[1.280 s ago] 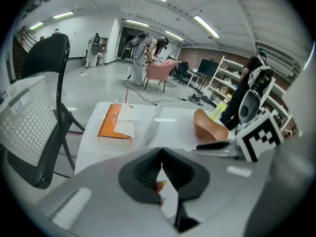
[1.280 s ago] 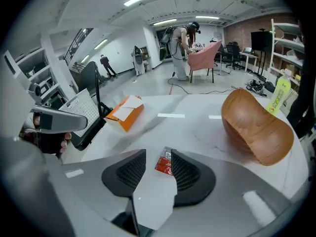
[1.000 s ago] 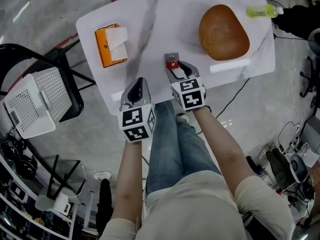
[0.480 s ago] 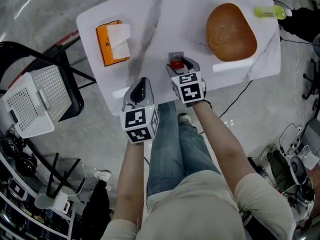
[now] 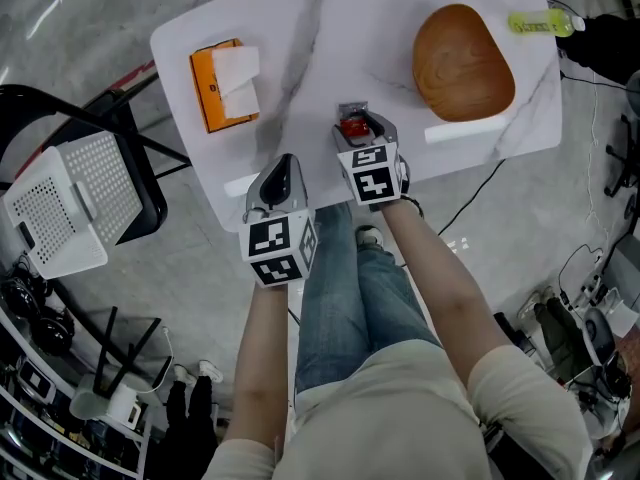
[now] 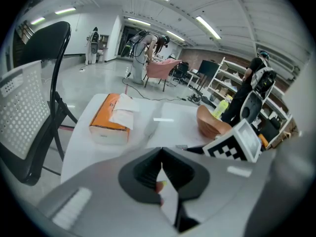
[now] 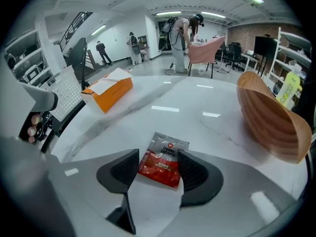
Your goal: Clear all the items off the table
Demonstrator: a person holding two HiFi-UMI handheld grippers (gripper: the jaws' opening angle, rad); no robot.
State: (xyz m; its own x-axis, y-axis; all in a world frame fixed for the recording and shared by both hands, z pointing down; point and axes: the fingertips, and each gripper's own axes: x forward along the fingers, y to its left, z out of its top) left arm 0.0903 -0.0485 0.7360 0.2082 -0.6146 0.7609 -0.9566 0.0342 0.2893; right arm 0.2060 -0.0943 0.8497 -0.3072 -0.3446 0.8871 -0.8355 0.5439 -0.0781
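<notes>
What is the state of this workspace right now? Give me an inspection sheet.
Surface: white marbled table, things spread apart on it.
Job's things: red sachet flat near the front edge; orange tissue box at left; wooden bowl at right; yellow bottle at the far right corner.
Clutter: nothing seen.
Grippers: left gripper shut, empty; right gripper fingers have just been opening, standing either side of the sachet, not gripping it.
Cables: black cable on the floor by the table's right side.
Surroundings: black chair and white basket at left; people far behind.
</notes>
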